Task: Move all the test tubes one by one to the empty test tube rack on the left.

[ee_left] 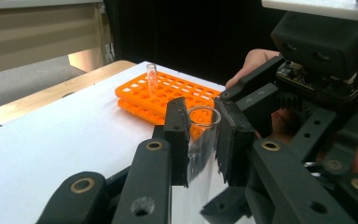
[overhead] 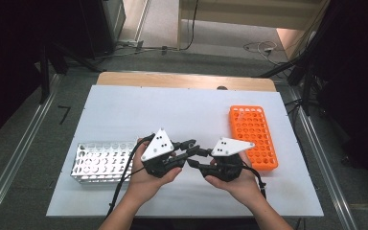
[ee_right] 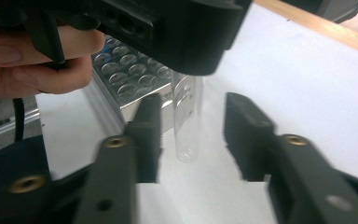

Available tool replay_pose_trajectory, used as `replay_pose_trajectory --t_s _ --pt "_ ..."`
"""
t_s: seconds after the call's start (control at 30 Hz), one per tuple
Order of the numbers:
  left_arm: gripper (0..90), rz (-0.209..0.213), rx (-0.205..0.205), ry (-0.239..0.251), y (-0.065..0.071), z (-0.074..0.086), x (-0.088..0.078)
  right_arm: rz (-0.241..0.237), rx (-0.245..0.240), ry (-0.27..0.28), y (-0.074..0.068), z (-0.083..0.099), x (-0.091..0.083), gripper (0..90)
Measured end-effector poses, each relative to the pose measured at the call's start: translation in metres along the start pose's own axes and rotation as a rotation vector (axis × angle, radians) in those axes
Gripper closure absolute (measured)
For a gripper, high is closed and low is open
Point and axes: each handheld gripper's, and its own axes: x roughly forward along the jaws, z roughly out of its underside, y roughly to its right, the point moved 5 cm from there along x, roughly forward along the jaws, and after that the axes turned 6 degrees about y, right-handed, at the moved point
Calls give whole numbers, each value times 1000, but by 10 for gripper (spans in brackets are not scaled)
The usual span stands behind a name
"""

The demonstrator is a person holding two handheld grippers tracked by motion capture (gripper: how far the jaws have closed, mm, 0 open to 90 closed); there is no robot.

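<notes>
Midair above white table (overhead: 124, 105), between metal rack (overhead: 100, 162) and orange rack (overhead: 253, 136) — clear glass test tube (ee_left: 200, 140), pinched upright near rim by left gripper (ee_left: 200, 135). Right gripper (ee_right: 191, 135) stood spread either side of tube's rounded bottom, pads clear of glass. Judged light, rigid, slick, breakable — best gripped mid-wall, gently, never at lip.

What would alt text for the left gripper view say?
Two black jaws of the left gripper pinch a clear glass test tube held upright, its open rim between them. Behind it, an orange rack lies on the white table with one small tube standing in it; the right gripper looms close at right.
</notes>
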Motion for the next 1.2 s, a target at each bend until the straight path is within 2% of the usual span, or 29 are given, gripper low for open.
replay_pose_trajectory --t_s 0.17,0.27,0.37,0.43,0.57,0.87,1.0,1.2 --pt "760 -20 -3 11 -7 -3 -7 6 13 33 4 -4 -6 240" --pt "760 -38 -9 19 -13 -5 -13 29 24 46 9 -5 -10 90" --pt "760 -62 -17 28 -20 -8 -22 48 36 49 17 -4 -15 0" --pt "760 -78 -23 39 -25 -9 -28 44 55 68 24 -4 -20 0" --pt "760 -119 -29 51 -37 -11 -42 84 65 94 40 -2 -32 0" --pt "760 -215 -48 83 -62 -16 -76 174 95 104 71 8 -52 0" --pt "760 -255 -54 87 -72 -15 -89 200 108 107 81 11 -57 0" --pt "760 -300 -83 98 -87 -10 -105 223 124 112 90 14 -64 0"
